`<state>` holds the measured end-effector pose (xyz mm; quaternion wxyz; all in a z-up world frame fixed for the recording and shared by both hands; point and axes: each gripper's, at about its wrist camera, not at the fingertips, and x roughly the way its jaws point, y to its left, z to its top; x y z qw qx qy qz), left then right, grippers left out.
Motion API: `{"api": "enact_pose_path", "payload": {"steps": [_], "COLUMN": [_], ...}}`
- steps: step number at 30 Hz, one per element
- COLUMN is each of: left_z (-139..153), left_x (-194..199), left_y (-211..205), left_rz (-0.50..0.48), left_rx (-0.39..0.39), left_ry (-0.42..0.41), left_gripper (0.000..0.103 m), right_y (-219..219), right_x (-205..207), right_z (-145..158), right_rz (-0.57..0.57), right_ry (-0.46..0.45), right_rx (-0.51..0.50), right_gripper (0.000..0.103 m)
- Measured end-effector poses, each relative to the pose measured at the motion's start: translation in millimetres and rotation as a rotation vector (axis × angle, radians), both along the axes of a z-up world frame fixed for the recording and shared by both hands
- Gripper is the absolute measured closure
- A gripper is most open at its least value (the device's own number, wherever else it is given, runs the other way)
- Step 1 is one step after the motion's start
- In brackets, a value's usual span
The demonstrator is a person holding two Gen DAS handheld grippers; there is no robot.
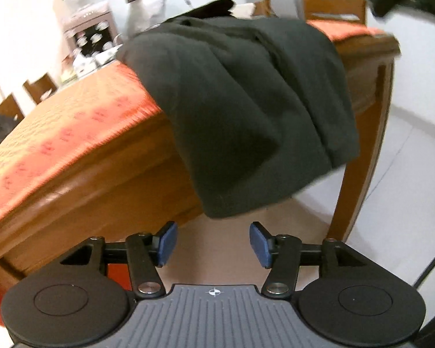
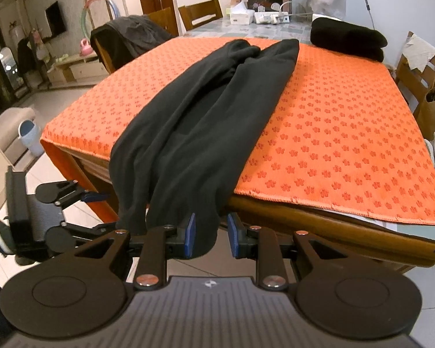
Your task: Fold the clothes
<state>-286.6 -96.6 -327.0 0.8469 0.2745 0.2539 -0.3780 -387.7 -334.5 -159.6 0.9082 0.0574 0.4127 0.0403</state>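
The right gripper (image 2: pixel 208 235) sits nearest the right wrist camera, its blue pads spread with the hanging end of the dark garment (image 2: pixel 200 110) drooping between them; the cloth brushes the left-hand pad, but the jaws stand apart and pinch nothing. The garment lies as a long, loosely bunched strip across the orange tablecloth (image 2: pixel 333 133), its long axis running from the table's far edge straight toward the near edge, where its lower end spills over and hangs in two lobes. The left gripper (image 1: pixel 213 245) also stands spread and empty, just below the other hanging lobe near the table's near left corner. Both grippers are under the overhang, so the garment runs up and away from each. The right one is closer, with cloth already in its gap. A folded black bundle (image 2: pixel 348 39) rests at the far right corner.
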Motion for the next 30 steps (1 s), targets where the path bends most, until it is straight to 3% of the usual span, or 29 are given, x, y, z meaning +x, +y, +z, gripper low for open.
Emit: {"api": "enact_pose_path", "payload": {"steps": [7, 11, 24, 30], "left_z": [-12, 0, 50, 60], "left_x": [-11, -13, -53, -46], "left_y": [-11, -17, 14, 33], "left_rz": [0.018, 0.056, 0.07, 0.112], "left_rx": [-0.062, -0.117, -0.206, -0.225], "left_ry": [-0.156, -0.153, 0.079, 0.181], "left_gripper": [0.047, 0.09, 0.093, 0.091], "right_y": [6, 9, 7, 6], "right_x": [2, 3, 7, 8], "right_z": [-2, -3, -14, -33], "right_rz": [0.019, 0.029, 0.029, 0.039], "right_ry": [0.023, 0.032, 0.012, 0.01], "right_rx": [-0.023, -0.034, 0.011, 0.053], "right_gripper": [0.075, 0.075, 0.075, 0.075]}}
